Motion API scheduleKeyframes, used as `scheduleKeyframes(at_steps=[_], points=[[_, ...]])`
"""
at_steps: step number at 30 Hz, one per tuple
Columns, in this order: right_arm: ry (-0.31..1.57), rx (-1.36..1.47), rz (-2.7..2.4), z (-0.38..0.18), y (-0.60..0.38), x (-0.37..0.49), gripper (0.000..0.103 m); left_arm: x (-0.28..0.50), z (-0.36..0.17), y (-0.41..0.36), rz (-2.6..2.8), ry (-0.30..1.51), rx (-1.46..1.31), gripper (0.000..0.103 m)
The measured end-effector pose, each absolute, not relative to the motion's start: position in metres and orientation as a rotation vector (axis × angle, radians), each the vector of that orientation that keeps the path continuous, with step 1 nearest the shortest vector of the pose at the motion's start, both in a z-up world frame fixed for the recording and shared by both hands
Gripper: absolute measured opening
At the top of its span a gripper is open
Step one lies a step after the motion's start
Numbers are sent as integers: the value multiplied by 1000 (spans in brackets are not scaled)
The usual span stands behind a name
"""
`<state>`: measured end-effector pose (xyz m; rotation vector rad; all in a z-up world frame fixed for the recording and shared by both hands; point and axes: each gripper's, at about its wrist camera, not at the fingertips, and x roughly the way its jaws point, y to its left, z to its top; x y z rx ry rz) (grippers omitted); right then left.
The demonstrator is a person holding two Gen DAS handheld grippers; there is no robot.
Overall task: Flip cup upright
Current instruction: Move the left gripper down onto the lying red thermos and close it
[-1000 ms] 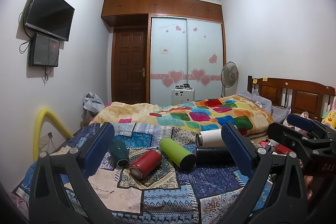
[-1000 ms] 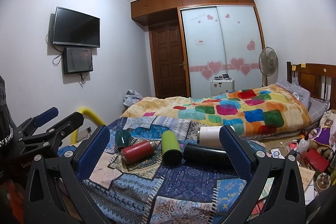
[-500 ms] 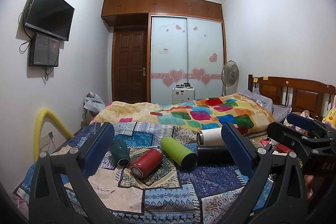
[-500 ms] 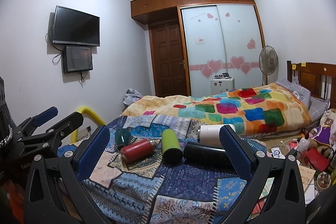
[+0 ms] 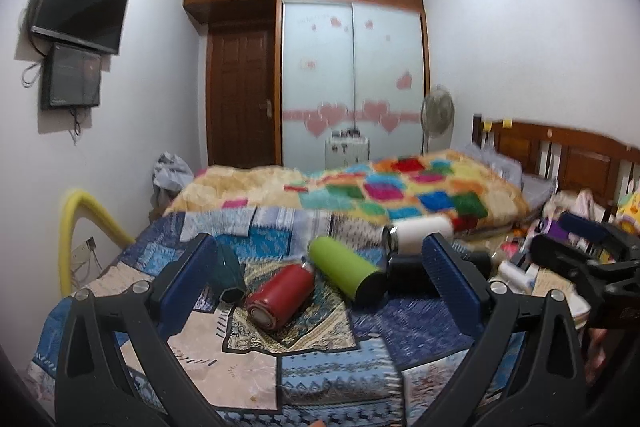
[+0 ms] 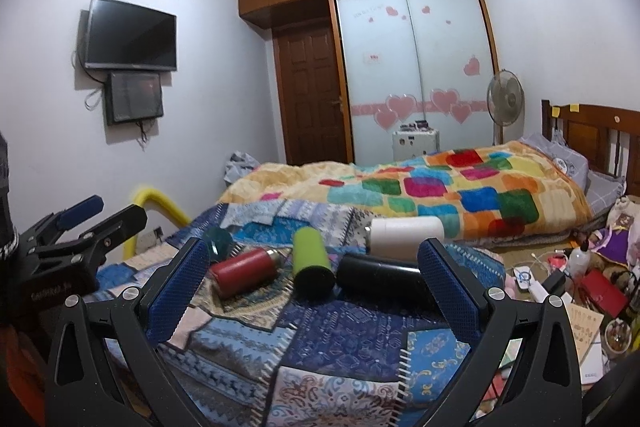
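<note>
You are at the approach step: both tools are held short of the cups and nothing is grasped. The left gripper (image 5: 320,281) has its jaws spread wide and empty; the right gripper (image 6: 316,277) likewise stands fully open, holding nothing. Five cups lie on their sides on the patchwork cloth (image 6: 360,343): a dark teal cup (image 5: 226,275) at the left, then the red cup (image 5: 280,297), the green cup (image 5: 346,269), the black cup (image 6: 380,277) and, behind it, the white cup (image 6: 406,233). None is upright yet. The task sentence does not say which cup is meant. Your next move calls for advancing one open gripper around a cup's body, closing across its width, then lifting and rotating it onto its base.
</note>
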<state>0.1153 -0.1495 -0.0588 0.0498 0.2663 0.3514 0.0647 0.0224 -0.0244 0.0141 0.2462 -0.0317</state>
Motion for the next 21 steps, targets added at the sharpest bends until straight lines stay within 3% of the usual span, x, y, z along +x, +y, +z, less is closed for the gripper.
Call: scheduleKeyframes(at_steps=[8,12,21], points=[[367,38,308,-89,-159,152,103,187,-78,48,-90,586,114,103],[409,32,298,-103,-160,165,103,228,-107,58,-151,723,138,84],[461,29,298,-121,-157,185,103,282,-145,57,-226,886,197,76]])
